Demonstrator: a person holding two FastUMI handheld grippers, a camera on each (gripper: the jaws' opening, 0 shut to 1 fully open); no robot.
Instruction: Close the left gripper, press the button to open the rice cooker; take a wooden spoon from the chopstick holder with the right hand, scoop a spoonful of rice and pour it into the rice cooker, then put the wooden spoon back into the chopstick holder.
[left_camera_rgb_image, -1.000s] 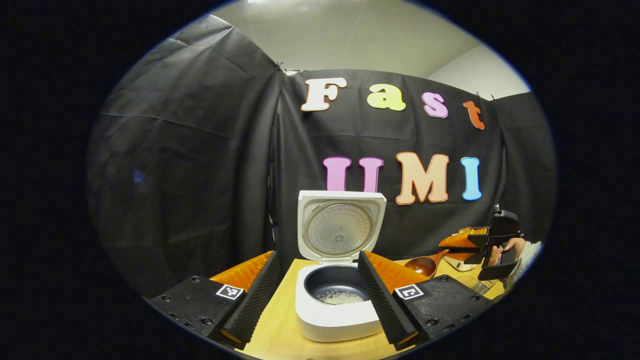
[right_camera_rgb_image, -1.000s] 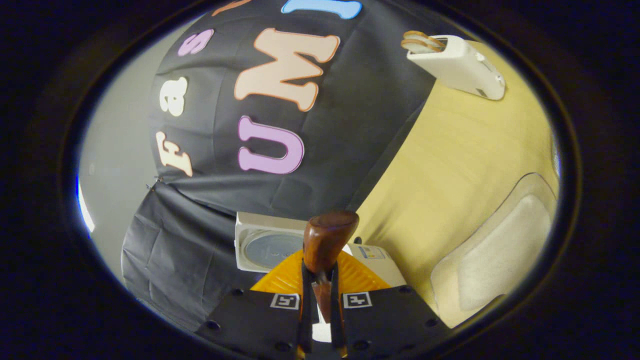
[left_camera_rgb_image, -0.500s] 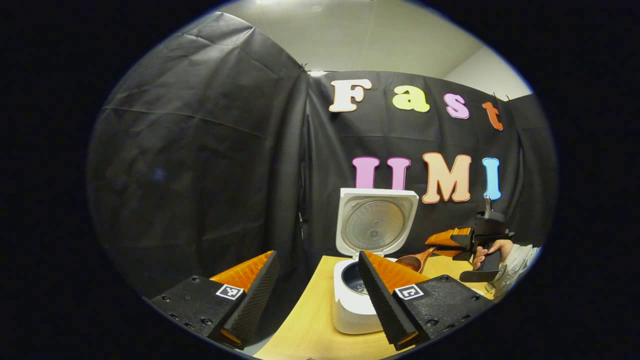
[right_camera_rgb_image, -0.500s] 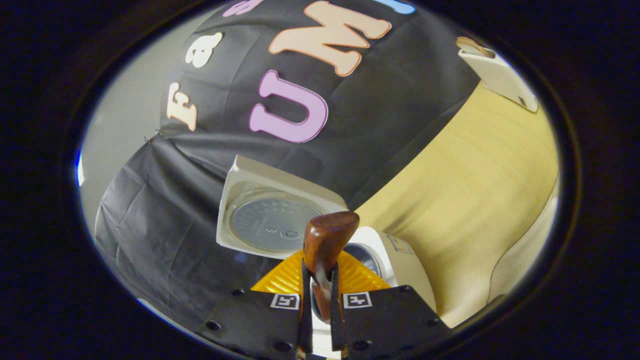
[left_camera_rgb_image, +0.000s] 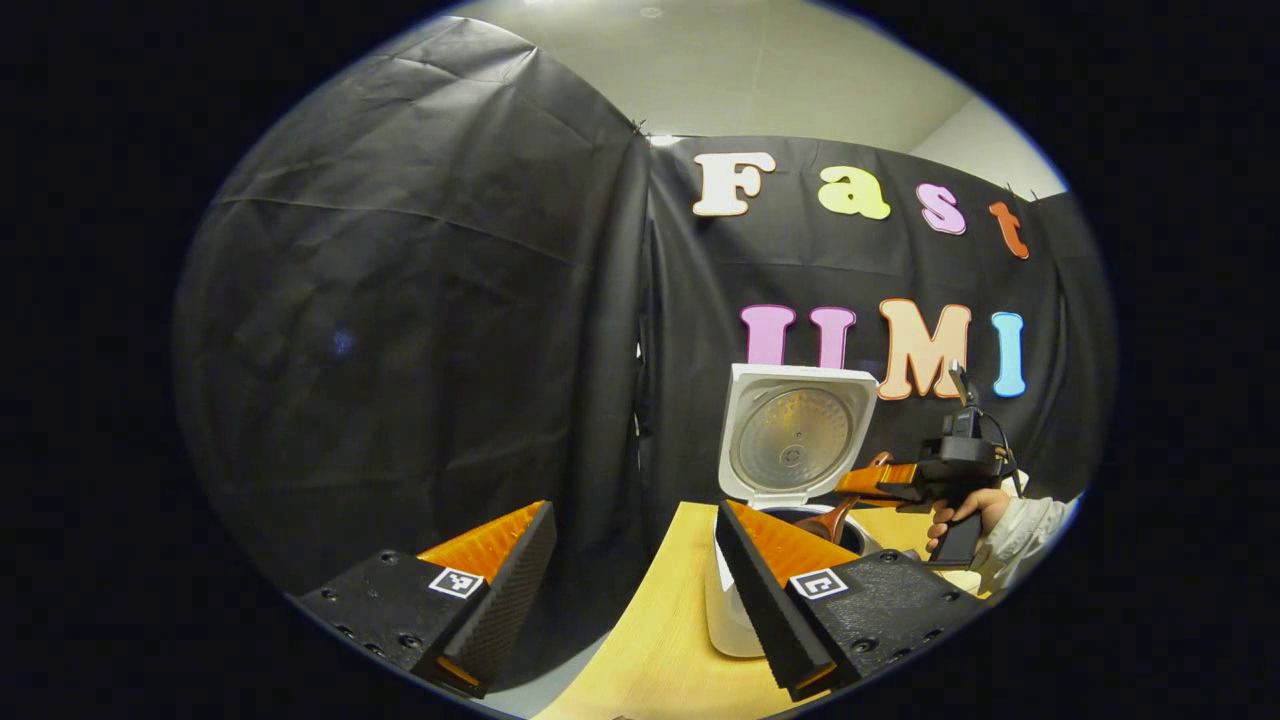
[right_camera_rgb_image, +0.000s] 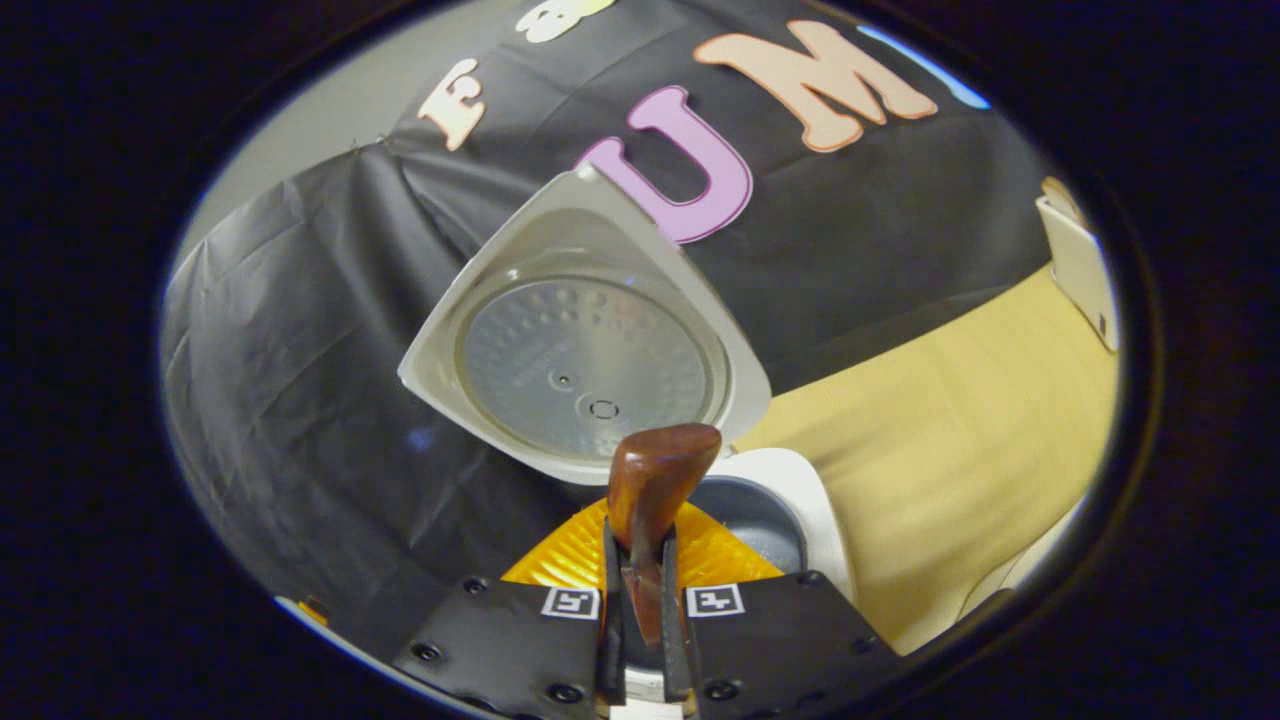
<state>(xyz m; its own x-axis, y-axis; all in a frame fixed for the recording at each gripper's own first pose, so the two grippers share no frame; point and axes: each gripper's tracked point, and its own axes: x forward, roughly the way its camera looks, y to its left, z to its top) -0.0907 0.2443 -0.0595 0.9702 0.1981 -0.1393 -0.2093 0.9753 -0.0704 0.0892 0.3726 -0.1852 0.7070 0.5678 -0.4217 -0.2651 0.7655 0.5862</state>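
The white rice cooker (left_camera_rgb_image: 735, 610) stands on the wooden table with its lid (left_camera_rgb_image: 795, 440) up. My left gripper (left_camera_rgb_image: 630, 600) hangs open and empty at the table's near left, short of the cooker. In the left gripper view, a hand (left_camera_rgb_image: 960, 512) holds my right gripper (left_camera_rgb_image: 862, 485), which is shut on the wooden spoon (left_camera_rgb_image: 826, 522); the spoon's bowl is at the cooker's pot rim. In the right gripper view, my right gripper (right_camera_rgb_image: 640, 560) pinches the spoon (right_camera_rgb_image: 655, 478) by its handle, pointing at the open lid (right_camera_rgb_image: 585, 365) and dark pot (right_camera_rgb_image: 755, 515). Whether the spoon carries rice is hidden.
The white chopstick holder (right_camera_rgb_image: 1082, 268) stands at the far right of the table (right_camera_rgb_image: 950, 420) in the right gripper view. Black cloth walls close in behind and to the left of the cooker. The table's left edge (left_camera_rgb_image: 640, 600) runs just beside the cooker.
My right gripper has carried the spoon leftwards from the tray side to the cooker's open pot. My left gripper has swung left, so the cooker sits further right in its view.
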